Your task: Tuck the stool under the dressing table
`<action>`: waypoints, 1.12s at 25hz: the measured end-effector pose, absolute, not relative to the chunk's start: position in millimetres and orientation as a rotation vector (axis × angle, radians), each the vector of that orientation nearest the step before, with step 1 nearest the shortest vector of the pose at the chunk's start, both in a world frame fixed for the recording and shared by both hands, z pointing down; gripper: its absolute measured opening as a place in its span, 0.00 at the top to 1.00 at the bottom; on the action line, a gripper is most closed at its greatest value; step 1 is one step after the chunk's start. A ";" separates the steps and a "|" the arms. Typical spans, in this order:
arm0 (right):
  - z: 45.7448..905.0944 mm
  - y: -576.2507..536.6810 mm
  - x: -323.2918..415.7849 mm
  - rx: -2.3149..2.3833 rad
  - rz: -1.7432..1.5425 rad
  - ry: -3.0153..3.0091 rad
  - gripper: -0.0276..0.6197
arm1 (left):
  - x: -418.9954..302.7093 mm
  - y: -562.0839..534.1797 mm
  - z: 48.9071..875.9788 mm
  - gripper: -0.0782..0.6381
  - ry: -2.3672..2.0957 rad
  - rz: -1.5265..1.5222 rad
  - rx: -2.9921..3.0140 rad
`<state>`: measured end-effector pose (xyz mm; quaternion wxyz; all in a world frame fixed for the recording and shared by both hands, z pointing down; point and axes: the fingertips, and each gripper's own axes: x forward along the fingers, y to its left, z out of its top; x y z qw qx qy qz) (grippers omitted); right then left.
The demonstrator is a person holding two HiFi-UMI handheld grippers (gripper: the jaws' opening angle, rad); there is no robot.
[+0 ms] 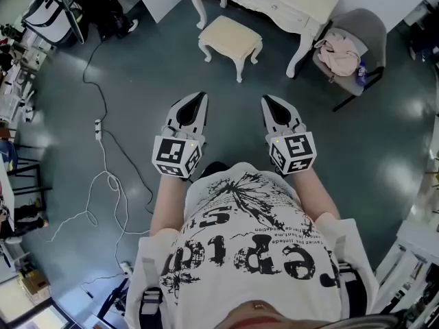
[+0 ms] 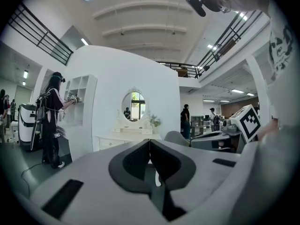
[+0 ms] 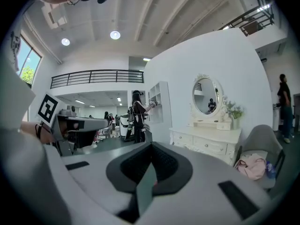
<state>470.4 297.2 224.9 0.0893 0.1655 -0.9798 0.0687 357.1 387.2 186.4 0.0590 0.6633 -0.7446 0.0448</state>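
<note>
In the head view a cream stool with curved white legs stands on the dark floor, just in front of the white dressing table and outside its knee space. My left gripper and right gripper are held side by side well short of the stool, both pointing at it, both shut with nothing in them. The left gripper view shows its jaws closed, with the dressing table and oval mirror beyond. In the right gripper view the jaws are also closed, facing the dressing table. The stool is hidden in both gripper views.
A grey chair holding pink cloth stands right of the table. White and black cables and a power strip lie on the floor at left. Bags sit at the far left. A person stands by white shelves.
</note>
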 end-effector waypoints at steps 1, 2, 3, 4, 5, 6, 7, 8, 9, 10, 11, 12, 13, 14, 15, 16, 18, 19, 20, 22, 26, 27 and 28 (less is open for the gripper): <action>227.4 293.6 469.9 0.499 0.227 -2.912 0.93 | 355.6 385.3 188.4 0.86 -2.255 0.137 2.004; 230.0 289.9 468.9 0.504 0.249 -2.909 0.93 | 353.8 383.3 190.6 0.86 -2.254 0.138 1.999; 232.7 286.7 467.3 0.506 0.268 -2.905 0.93 | 351.8 381.8 193.0 0.86 -2.251 0.140 1.994; 235.4 284.6 465.6 0.506 0.283 -2.901 0.93 | 350.1 381.2 196.0 0.86 -2.247 0.145 1.990; 238.1 283.6 463.6 0.505 0.292 -2.896 0.93 | 348.3 381.7 199.4 0.86 -2.241 0.150 1.986; 240.6 283.6 460.9 0.505 0.297 -2.891 0.93 | 345.8 382.8 202.7 0.86 -2.234 0.156 1.982; 242.6 284.0 457.3 0.504 0.298 -2.884 0.93 | 342.3 384.2 206.0 0.86 -2.229 0.160 1.976; 244.6 284.7 452.8 0.503 0.296 -2.877 0.93 | 337.6 385.4 209.0 0.86 -2.224 0.160 1.968; 247.0 285.5 447.5 0.500 0.294 -2.869 0.93 | 332.2 386.2 212.1 0.86 -2.219 0.157 1.962; 250.1 285.9 441.6 0.498 0.290 -2.860 0.93 | 326.1 386.3 215.2 0.86 -2.215 0.152 1.957; 253.5 285.5 435.0 0.499 0.288 -2.851 0.93 | 319.2 385.6 218.1 0.86 -2.212 0.148 1.955; 256.8 284.3 427.5 0.502 0.287 -2.842 0.93 | 311.3 384.0 220.9 0.86 -2.209 0.145 1.956; 259.7 282.9 419.1 0.508 0.289 -2.833 0.93 | 302.2 381.9 223.3 0.86 -2.204 0.143 1.958; 261.9 281.7 409.9 0.515 0.291 -2.825 0.93 | 292.1 379.5 225.6 0.86 -2.197 0.142 1.961; 263.5 280.8 399.9 0.521 0.291 -2.819 0.93 | 281.0 377.2 227.7 0.86 -2.188 0.139 1.965; 264.7 280.0 388.8 0.529 0.288 -2.815 0.93 | 268.5 374.9 229.8 0.86 -2.179 0.134 1.969; 265.8 277.2 362.2 0.550 0.272 -2.808 0.93 | 237.9 369.9 231.7 0.86 -2.168 0.121 1.977; 265.7 275.2 346.8 0.564 0.266 -2.802 0.93 | 220.2 367.0 231.2 0.86 -2.163 0.112 1.982; 265.4 273.3 330.6 0.580 0.264 -2.794 0.93 | 201.8 364.1 230.2 0.86 -2.154 0.104 1.990; 264.7 269.2 297.1 0.618 0.270 -2.772 0.93 | 164.8 357.7 227.9 0.86 -2.123 0.095 2.017; 264.9 255.7 235.0 0.728 0.273 -2.748 0.93 | 95.0 338.6 227.5 0.86 -2.053 0.113 2.098; 265.6 253.3 221.3 0.753 0.273 -2.744 0.93 | 78.2 334.5 228.1 0.86 -2.040 0.119 2.114; 266.6 251.5 207.8 0.774 0.274 -2.738 0.93 | 61.3 331.1 228.3 0.86 -2.031 0.126 2.124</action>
